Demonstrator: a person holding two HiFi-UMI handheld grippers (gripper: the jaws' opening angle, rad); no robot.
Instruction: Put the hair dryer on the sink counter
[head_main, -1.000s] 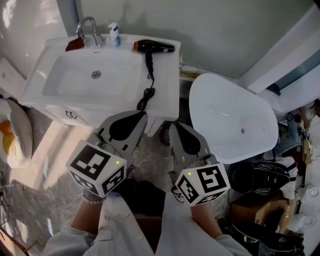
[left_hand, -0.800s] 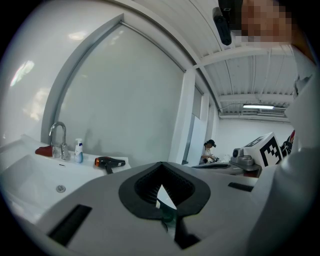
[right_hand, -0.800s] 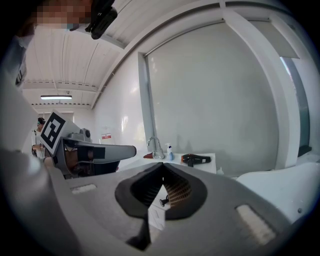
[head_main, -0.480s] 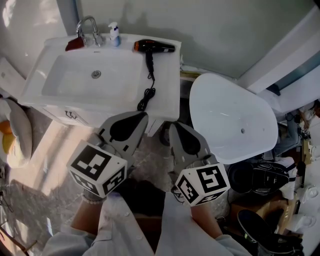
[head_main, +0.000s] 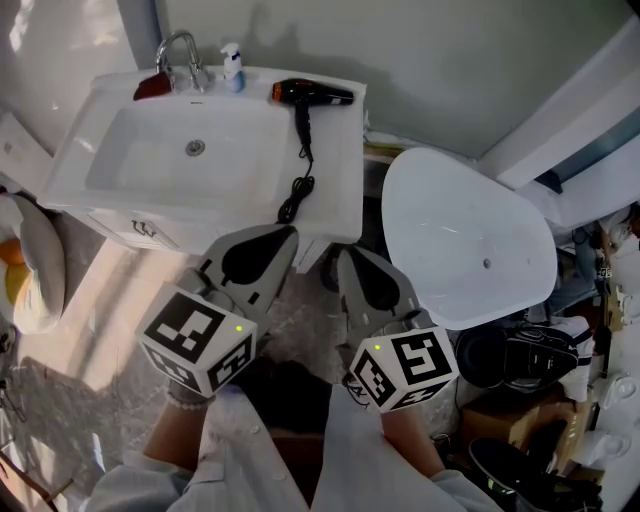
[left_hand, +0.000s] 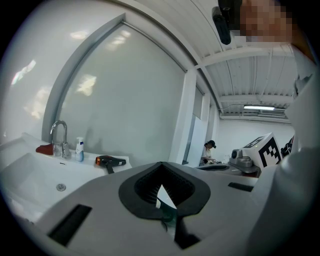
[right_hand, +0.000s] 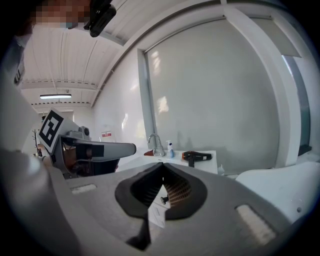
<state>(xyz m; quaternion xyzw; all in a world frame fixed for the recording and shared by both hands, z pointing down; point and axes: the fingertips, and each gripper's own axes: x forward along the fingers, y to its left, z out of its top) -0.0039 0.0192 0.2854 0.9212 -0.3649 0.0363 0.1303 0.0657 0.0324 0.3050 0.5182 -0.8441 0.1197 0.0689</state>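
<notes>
The hair dryer (head_main: 312, 94) is lying on its side on the sink counter (head_main: 340, 195), at the back, just right of the sink bowl (head_main: 190, 150). Its black cord (head_main: 298, 175) is trailing along the counter to the right of the bowl toward the front edge. Only the head view is showing this cord. Behind the bowl, a tap (head_main: 180, 55) is standing with a small bottle (head_main: 232, 68) beside it. To the right of the sink, a white tub (head_main: 470, 235) is sitting.

The left gripper (head_main: 285, 235) and the right gripper (head_main: 345, 258) are hanging in front of the sink, well apart from the hair dryer. Both are squeezing tight with nothing inside. Only the left gripper view is showing a person (left_hand: 210, 149) far off, to the right of the sink.
</notes>
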